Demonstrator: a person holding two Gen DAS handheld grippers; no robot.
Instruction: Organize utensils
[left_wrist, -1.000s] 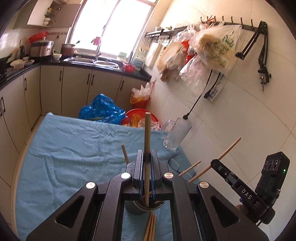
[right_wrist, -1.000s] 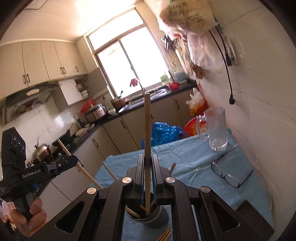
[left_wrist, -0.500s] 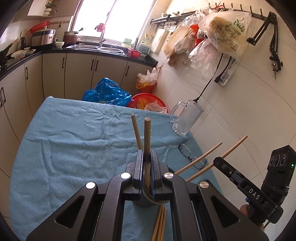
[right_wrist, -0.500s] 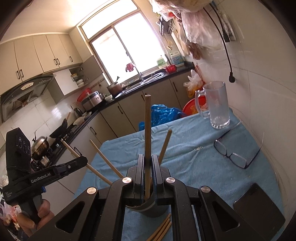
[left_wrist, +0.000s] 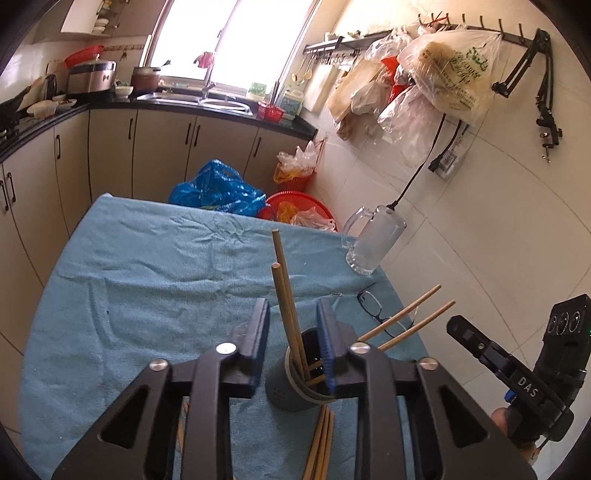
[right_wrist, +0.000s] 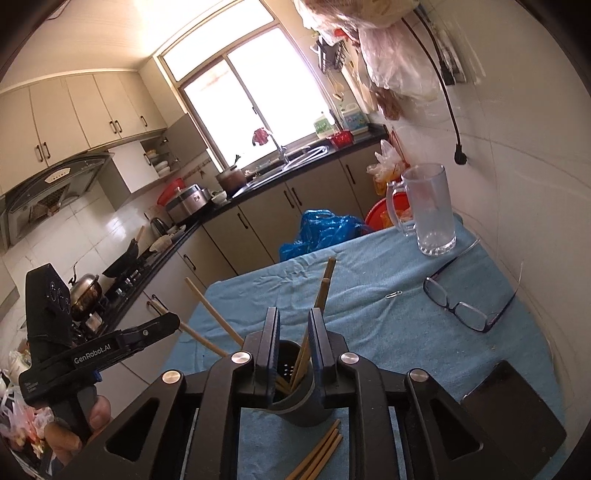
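Note:
A dark grey utensil holder (left_wrist: 291, 391) stands on the blue cloth, also in the right wrist view (right_wrist: 299, 402). Several wooden chopsticks (left_wrist: 286, 310) stand or lean in it (right_wrist: 319, 306). More chopsticks (left_wrist: 319, 446) lie on the cloth just in front of it (right_wrist: 317, 458). My left gripper (left_wrist: 293, 328) is open, its jaws either side of the holder's rim, holding nothing. My right gripper (right_wrist: 293, 332) is open above the holder, holding nothing. Each gripper shows in the other's view, left (right_wrist: 147, 332) and right (left_wrist: 476, 343).
A glass mug (left_wrist: 373, 240) stands at the table's far right by the wall. Glasses (left_wrist: 373, 304) lie near it, with a paper clip (right_wrist: 393, 294). A dark flat object (right_wrist: 513, 402) lies at the near right. A blue bag (left_wrist: 218, 192) and red basin (left_wrist: 299, 205) sit beyond the table.
Both grippers have opened and let go of their chopsticks, which now stand in the holder. Both views have tilted down a little.

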